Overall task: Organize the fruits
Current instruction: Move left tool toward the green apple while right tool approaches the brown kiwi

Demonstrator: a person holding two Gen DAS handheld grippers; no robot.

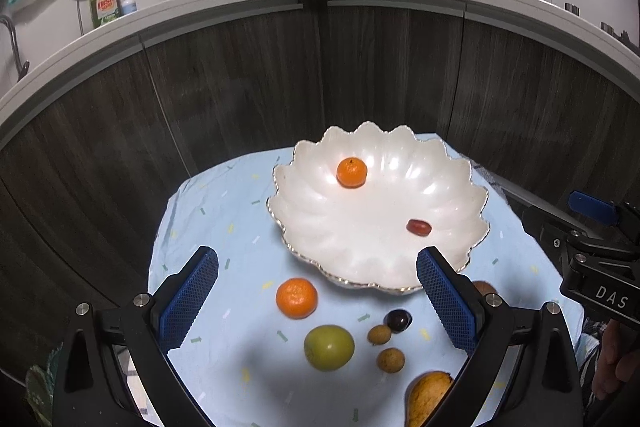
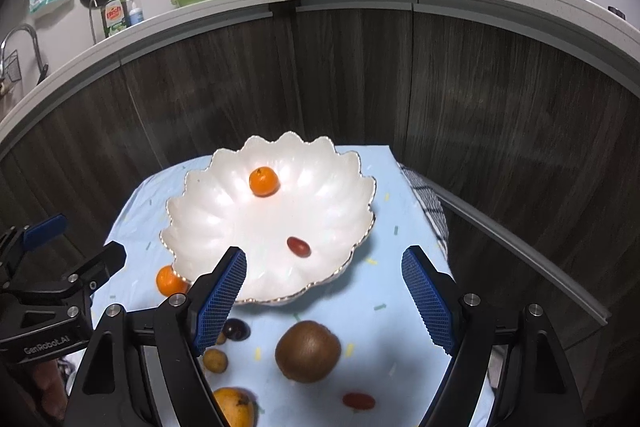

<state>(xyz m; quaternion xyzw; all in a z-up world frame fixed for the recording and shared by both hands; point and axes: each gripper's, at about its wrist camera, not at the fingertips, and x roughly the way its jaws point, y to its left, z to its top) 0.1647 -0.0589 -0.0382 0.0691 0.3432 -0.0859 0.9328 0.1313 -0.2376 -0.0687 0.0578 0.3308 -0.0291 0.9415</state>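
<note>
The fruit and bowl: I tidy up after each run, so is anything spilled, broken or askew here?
Nothing stands out. The white bowl sits upright and intact, holding a tangerine and a red date. The other fruit lies loose on the blue cloth, unsorted, not spilled.

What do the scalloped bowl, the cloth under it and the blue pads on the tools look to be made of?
Scalloped bowl: probably glazed ceramic or pearly glass; glossy white with bright highlights and a thin metallic rim.
Cloth: thin woven fabric, matte pale blue with small printed dashes, slightly creased.
Blue pads: likely moulded rubber or plastic, given the fine raised grid texture.
</note>
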